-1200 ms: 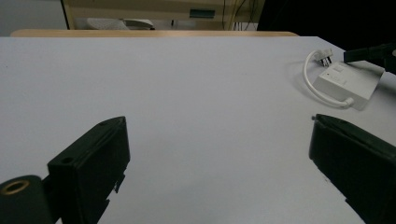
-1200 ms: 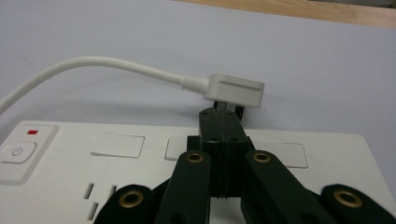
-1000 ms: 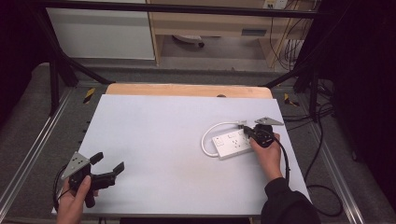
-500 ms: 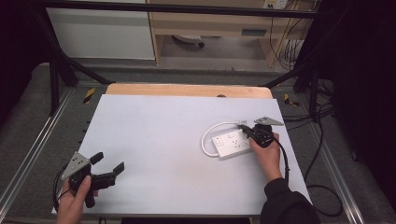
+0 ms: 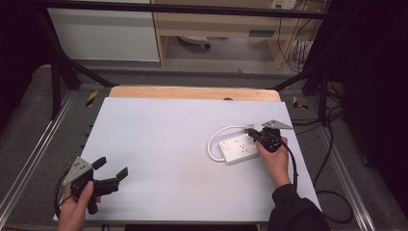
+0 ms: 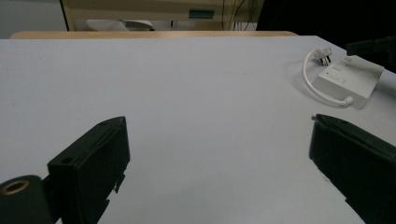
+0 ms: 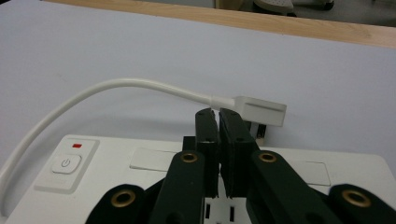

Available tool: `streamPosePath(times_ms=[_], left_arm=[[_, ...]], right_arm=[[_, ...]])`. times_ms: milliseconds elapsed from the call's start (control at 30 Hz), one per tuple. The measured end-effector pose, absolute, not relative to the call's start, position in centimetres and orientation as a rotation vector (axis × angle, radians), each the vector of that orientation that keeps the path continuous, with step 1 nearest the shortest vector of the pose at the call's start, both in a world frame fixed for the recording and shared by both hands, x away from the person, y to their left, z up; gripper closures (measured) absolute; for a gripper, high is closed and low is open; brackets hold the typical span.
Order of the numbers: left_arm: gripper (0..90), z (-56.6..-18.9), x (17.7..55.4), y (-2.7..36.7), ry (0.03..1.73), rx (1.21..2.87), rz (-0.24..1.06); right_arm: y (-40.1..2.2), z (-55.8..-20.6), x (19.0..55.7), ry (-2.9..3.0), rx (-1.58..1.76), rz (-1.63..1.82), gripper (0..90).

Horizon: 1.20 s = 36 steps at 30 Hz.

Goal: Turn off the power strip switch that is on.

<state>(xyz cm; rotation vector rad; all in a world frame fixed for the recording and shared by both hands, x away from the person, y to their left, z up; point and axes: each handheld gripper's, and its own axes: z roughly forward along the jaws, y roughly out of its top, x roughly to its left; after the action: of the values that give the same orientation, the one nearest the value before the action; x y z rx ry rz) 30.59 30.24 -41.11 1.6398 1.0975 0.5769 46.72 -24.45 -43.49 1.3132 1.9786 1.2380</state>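
A white power strip [image 5: 238,149] lies flat on the right half of the pale grey table [image 5: 163,144], its long axis running from the near left up toward the far right, slightly slanted against the table's edges. In the right gripper view its power button [image 7: 66,164], with a small red mark above it, sits at the left end of the strip. A white cord [image 5: 217,137] leaves that end, curls out in a loop on the far side and comes back to a flat white plug [image 7: 260,111] that lies on the table just beyond the strip, its head pointing right in that view. The right gripper [image 5: 256,136] is held low over the strip's far-right end, and its jaws are pressed together with nothing between them, their tips just short of the plug. The left gripper [image 5: 109,172] sits well apart from all this, at the near left corner of the table, jaws spread wide over bare surface and aimed roughly toward the strip.
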Motion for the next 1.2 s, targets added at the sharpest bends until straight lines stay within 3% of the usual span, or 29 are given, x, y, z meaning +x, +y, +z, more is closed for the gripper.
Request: streamPosePath(times_ms=[267, 600, 867, 1200], left_arm=[[5.2, -41.1, 30.6, 30.1, 1.096, 1.649, 0.584], [5.2, -41.1, 30.7, 29.8, 1.086, 1.659, 0.584], [5.2, -41.1, 30.6, 30.0, 1.092, 1.650, 0.586], [5.2, -41.0, 30.6, 30.0, 1.087, 1.650, 0.590]], right_arm=[[-24.2, -42.8, 46.4, 1.954, 1.310, 1.273, 72.7], [-24.0, -42.0, 46.0, 1.926, 1.335, 1.288, 32.2], [-23.3, -40.7, 45.6, 1.896, 1.316, 1.294, 8.3], [-22.8, -38.6, 43.4, 1.855, 1.241, 1.312, 4.0]])
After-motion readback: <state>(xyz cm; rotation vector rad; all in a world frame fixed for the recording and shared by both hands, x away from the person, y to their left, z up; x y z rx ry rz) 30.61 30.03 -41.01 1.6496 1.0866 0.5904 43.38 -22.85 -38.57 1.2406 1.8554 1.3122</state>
